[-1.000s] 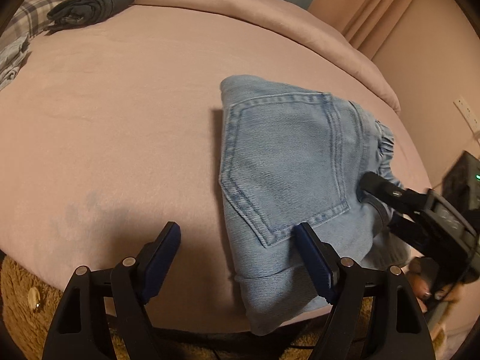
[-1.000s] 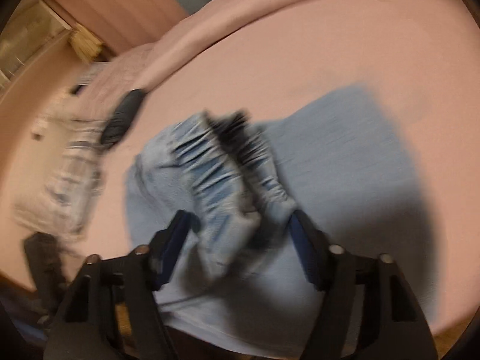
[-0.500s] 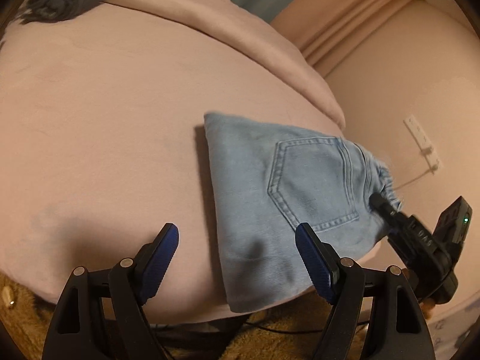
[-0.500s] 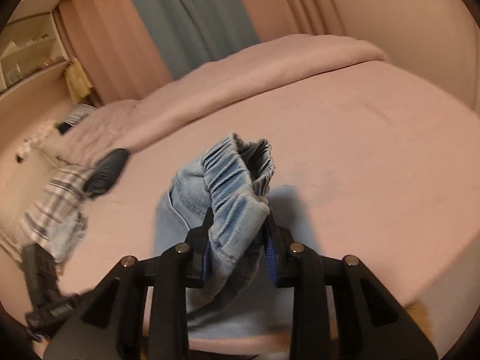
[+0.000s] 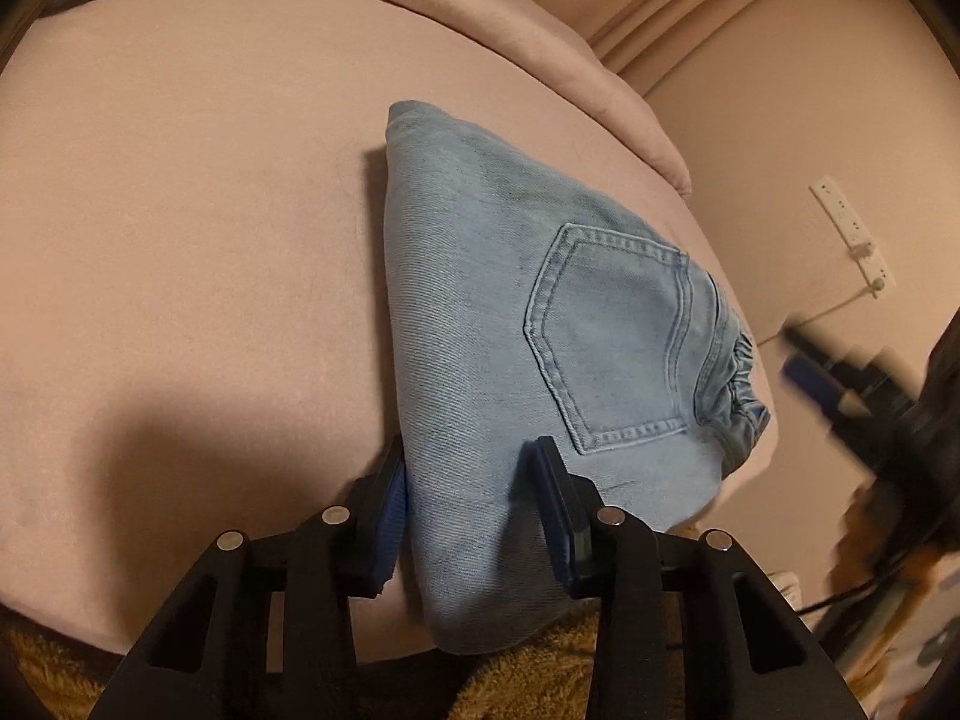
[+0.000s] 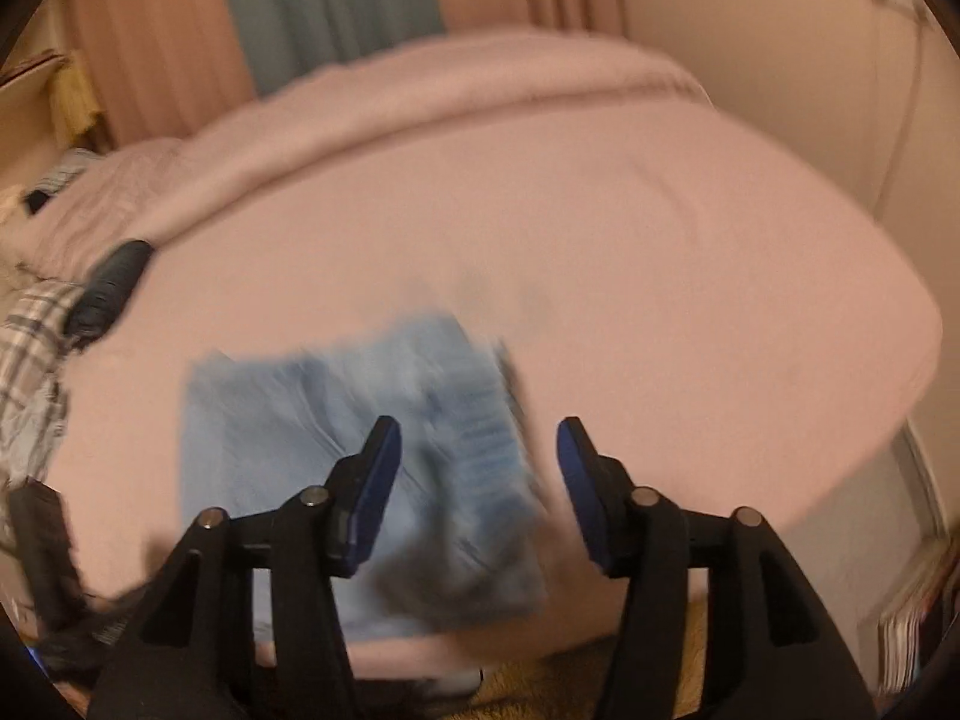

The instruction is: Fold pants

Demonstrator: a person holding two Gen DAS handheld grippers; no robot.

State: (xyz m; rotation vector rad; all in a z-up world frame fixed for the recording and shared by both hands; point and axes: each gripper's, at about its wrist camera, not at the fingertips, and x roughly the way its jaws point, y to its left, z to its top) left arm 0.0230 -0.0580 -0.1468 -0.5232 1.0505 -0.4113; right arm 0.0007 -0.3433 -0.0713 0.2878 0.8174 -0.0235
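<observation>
Light blue denim pants [image 5: 540,312] lie folded into a compact packet on the pink bed [image 5: 180,240], back pocket up and elastic waistband at the right. My left gripper [image 5: 474,498] straddles the packet's near edge; its jaws are closing and both blue pads touch the denim. In the left wrist view my right gripper [image 5: 822,384] is a blur off the bed's right side, clear of the waistband. In its own blurred view, the right gripper [image 6: 477,480] hovers above the pants [image 6: 270,420]; its jaws are opening and grip nothing.
A dark rolled garment [image 6: 108,288] and plaid cloth [image 6: 30,348] lie at the bed's far left. A rolled pink duvet [image 5: 540,30] lines the far side. A wall [image 5: 780,150] with a socket strip [image 5: 852,234] stands at the right. Brown fluffy rug [image 5: 528,678] shows below the bed's near edge.
The right gripper let go of the raised waistband, which now lies flat, and pulled back. The left gripper moved onto the pants' near edge and its jaws narrowed around it.
</observation>
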